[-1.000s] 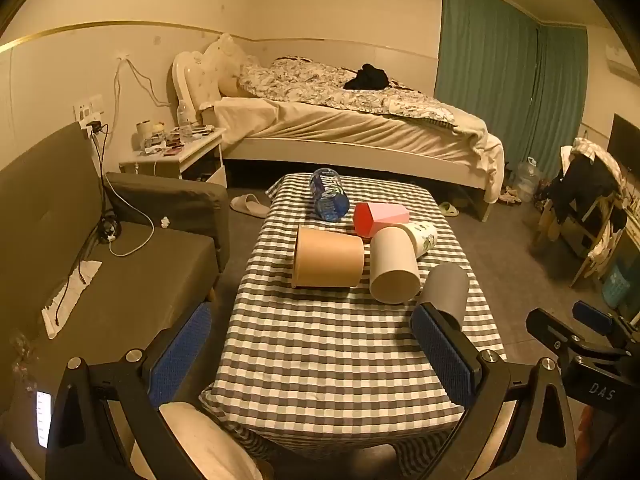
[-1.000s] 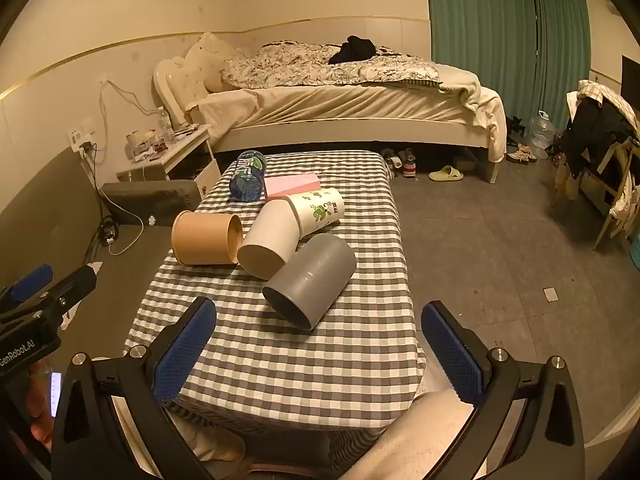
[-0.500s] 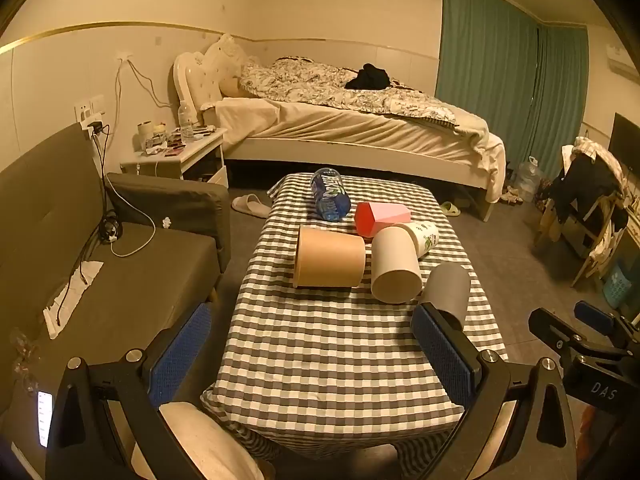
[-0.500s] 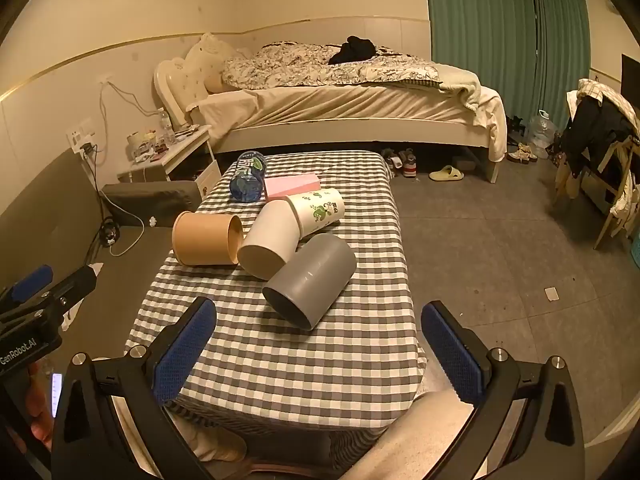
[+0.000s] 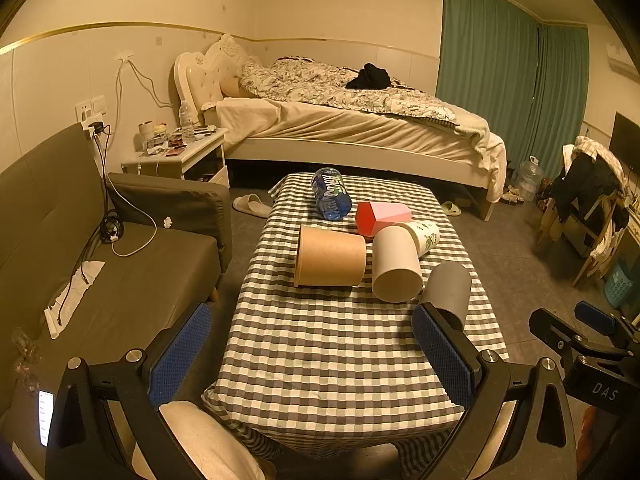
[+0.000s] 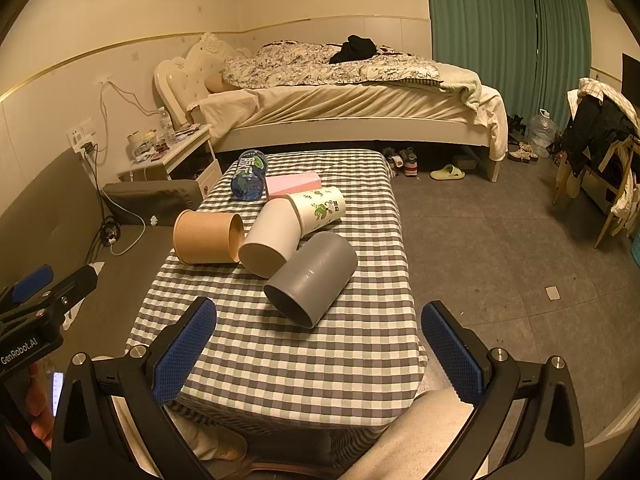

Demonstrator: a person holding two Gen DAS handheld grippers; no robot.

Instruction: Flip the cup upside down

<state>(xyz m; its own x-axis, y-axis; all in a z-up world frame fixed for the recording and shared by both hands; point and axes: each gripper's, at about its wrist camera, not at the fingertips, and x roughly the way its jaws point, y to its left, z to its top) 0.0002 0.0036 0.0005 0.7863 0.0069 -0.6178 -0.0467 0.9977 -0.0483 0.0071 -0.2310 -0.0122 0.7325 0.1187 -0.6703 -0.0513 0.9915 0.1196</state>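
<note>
Several cups lie on their sides on the checked table: a brown paper cup, a white cup, a grey cup and a white cup with a leaf print. My left gripper hangs open over the table's near edge, empty, its right finger in front of the grey cup. My right gripper is open and empty too, held before the grey cup's mouth.
A blue water bottle and a pink box lie at the table's far end. A grey sofa flanks the left side, a bed stands behind. A person's knees show below both grippers.
</note>
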